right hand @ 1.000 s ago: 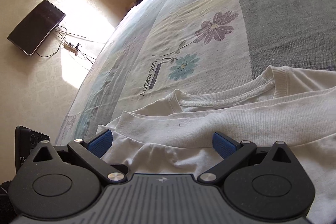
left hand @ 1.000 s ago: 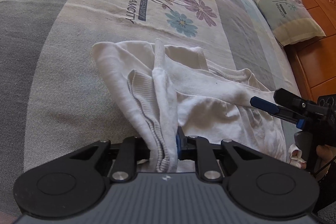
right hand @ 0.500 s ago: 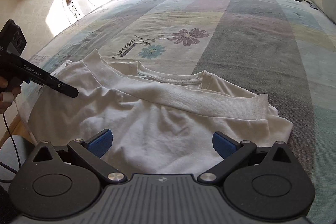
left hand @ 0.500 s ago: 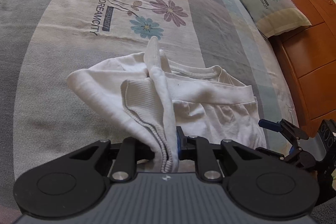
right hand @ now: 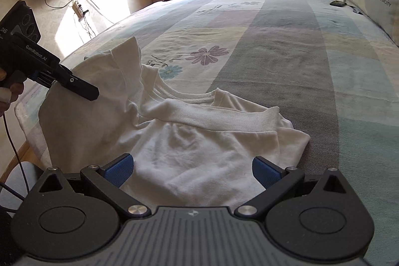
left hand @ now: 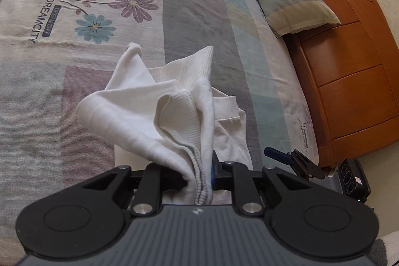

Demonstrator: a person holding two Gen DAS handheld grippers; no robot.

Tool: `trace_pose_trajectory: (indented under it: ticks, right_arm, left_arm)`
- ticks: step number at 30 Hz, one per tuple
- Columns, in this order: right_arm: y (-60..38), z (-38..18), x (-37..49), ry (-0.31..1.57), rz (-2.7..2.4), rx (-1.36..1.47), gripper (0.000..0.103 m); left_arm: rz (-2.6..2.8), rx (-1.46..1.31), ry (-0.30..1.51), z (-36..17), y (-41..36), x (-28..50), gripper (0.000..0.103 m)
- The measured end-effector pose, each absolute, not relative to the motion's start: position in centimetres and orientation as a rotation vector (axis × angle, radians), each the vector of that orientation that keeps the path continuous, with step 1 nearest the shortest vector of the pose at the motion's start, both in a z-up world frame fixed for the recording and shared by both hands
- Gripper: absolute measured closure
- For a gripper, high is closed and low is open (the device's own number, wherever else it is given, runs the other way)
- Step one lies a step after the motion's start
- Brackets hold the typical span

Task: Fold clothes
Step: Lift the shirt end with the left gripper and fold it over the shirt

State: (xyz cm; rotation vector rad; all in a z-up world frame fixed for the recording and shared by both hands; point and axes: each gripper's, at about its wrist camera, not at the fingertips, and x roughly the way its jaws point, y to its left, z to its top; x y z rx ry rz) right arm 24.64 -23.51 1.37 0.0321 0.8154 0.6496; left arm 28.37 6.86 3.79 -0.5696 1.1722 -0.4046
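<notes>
Striped pastel bedsheet with flower print (right hand: 286,61): supports crumpled white cotton T-shirt (right hand: 199,141). Left gripper (left hand: 199,176): clamped on bunched ribbed hem, lifted off sheet. Right gripper (right hand: 192,170): fingers spread wide, holding nothing, above shirt's near edge.

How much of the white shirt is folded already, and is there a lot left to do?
Part done: the white shirt lies on the bed with its ribbed bottom band doubled up near the collar. In hand: the left gripper is shut on a bunched edge, lifted off the bed. The right gripper is open, holding nothing. Left: lay that side over, flatten it and finish the fold.
</notes>
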Motion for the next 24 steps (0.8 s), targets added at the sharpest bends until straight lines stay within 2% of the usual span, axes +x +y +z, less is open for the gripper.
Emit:
trace_pose_trajectory:
  ticks: [8,24]
  right_arm:
    - [-27.0,1.2,23.7,0.784,0.574,0.103,0.0]
    - [-31.0,1.0,22.3,0.776,0.442,0.164,0.0]
  left_arm:
    - [-0.467,-0.549,1.236,3.4,1.5,30.6,0.087]
    - [-0.513,-0.523,1.368,-1.9,-5.8,34.4,0.087]
